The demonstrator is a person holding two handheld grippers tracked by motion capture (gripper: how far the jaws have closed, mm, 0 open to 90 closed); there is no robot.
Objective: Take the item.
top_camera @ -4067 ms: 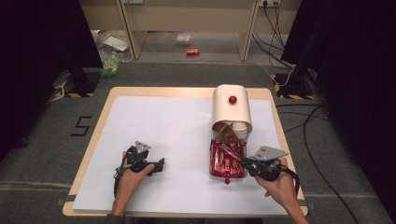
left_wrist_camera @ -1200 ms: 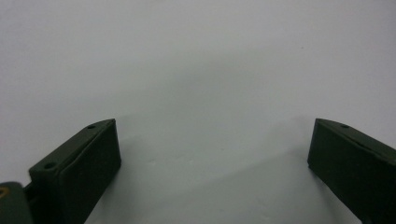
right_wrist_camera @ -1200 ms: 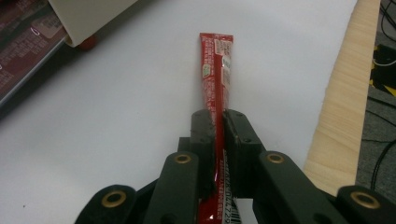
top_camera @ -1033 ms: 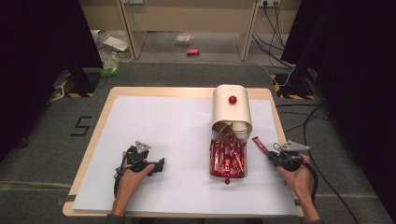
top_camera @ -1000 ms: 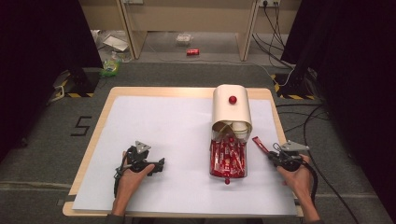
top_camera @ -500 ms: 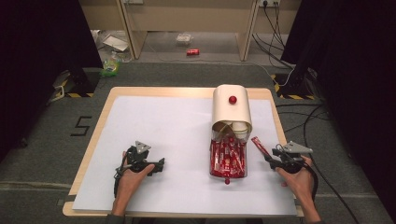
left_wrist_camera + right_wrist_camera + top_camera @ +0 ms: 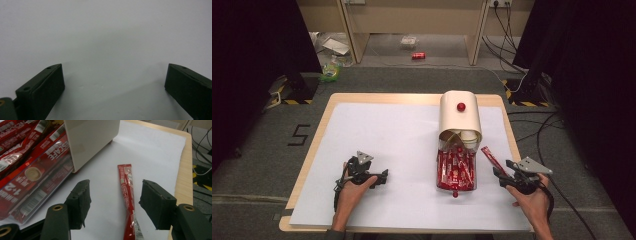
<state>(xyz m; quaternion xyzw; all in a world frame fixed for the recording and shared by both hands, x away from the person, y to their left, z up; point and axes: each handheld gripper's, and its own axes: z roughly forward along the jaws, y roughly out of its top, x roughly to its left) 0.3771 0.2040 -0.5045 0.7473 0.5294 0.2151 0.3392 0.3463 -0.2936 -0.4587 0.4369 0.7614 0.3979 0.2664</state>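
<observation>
Since the earlier frame, the right gripper [image 7: 498, 172] has shifted slightly; its jaws have just been opening, freeing the red sachet [image 7: 128, 195], which lies on the paper between them beside the clear tray [image 7: 456, 170] packed with sachets. Judged step: release; next, withdrawal. Left gripper [image 7: 382, 175] rests wide open, empty.

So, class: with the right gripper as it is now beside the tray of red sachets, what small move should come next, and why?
Probably draw the right gripper back off the loose sachet: its jaws have just been opening, the sachet lies flat on the white sheet between them, pads clear of it.
</observation>
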